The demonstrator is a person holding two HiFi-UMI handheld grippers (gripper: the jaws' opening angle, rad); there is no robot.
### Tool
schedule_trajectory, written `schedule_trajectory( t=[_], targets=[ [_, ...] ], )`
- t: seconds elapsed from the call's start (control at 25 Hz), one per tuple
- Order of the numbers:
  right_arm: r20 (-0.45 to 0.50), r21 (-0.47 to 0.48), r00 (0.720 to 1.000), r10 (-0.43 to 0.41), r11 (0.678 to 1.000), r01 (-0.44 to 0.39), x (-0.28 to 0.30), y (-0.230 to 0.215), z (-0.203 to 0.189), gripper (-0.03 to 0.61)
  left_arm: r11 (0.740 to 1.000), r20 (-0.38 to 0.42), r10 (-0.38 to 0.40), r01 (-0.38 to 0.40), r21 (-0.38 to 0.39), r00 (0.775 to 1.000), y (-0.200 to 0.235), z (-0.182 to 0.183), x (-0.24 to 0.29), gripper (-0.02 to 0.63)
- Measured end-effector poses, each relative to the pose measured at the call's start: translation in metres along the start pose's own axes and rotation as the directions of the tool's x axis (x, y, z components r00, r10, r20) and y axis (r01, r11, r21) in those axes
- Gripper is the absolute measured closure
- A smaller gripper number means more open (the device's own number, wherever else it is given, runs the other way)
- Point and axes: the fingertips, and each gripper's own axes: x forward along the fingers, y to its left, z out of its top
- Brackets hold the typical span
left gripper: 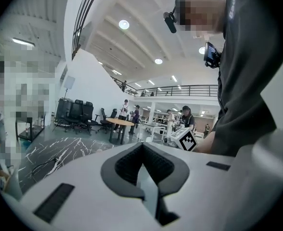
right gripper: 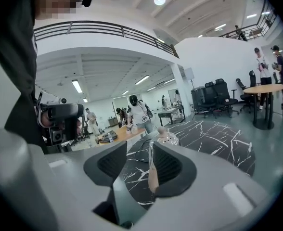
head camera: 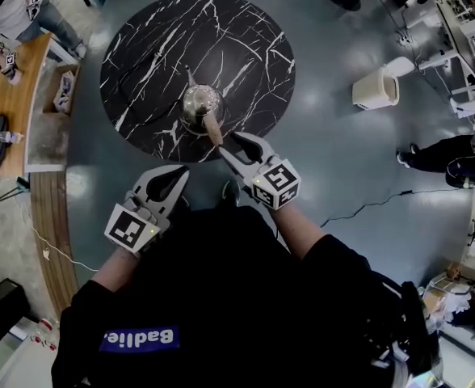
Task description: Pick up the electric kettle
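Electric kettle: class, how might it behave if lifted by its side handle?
The kettle looks like shiny metal, so probably stiff and slippery. Its wooden handle juts sideways, so the body may droop when lifted.

In the right gripper view the electric kettle (right gripper: 168,138) shows only its lid and handle, its body hidden behind a jaw of the right gripper (right gripper: 139,152).

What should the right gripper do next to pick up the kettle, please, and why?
Probably close the right gripper on the handle. Its jaws stand apart with the wooden handle already between them, close by one pad and not clamped, while the kettle sits on the table. Lifting should wait for a firm grip.
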Motion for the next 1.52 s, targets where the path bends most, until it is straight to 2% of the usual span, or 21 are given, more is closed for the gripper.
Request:
schedule_trajectory(
  t=[0.28, 0.72, 1.08, 1.52],
  targets=[
    [-0.042, 0.029, 0.995, 0.092, 0.995, -0.091, 0.009, -0.024, -0.015, 0.400, 0.998, -0.014, 0.066, -0.066, 0.006, 0.998, -0.003, 0.004, 0.019, 0.607],
    [-0.112, 0.050, 0.973, 0.204, 0.979, -0.199, 0.038, -0.042, -0.040, 0.367, 0.985, -0.027, 0.172, -0.173, -0.013, 0.985, 0.009, -0.001, 0.012, 0.607],
    [-0.168, 0.104, 0.952, 0.256, 0.965, -0.241, 0.053, -0.047, -0.069, 0.356, 0.980, -0.039, 0.197, -0.198, -0.035, 0.980, 0.009, -0.012, 0.008, 0.607],
    [-0.232, 0.158, 0.894, 0.383, 0.922, -0.354, 0.066, -0.035, -0.095, 0.359, 0.977, -0.054, 0.207, -0.209, -0.048, 0.977, 0.006, -0.021, -0.003, 0.607]
  ],
)
